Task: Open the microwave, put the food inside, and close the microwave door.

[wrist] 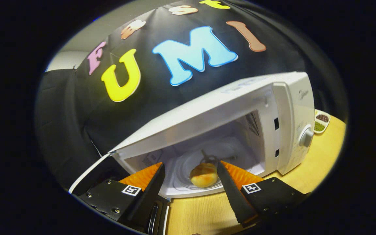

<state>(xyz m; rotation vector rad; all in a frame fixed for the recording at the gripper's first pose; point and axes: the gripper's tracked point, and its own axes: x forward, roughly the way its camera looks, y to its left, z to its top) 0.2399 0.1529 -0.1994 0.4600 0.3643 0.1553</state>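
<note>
Already the bun [203, 175] is set on the turntable inside the open microwave [240, 130], at lower centre. The gripper [191, 171] jaws are held apart, empty; withdrawal and swinging the door [88, 174] closed are called for next.

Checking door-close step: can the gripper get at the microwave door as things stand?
Probably yes. The gripper is open, bread roll on the turntable between its fingers; the open door sits beside its left finger, nothing between.
</note>
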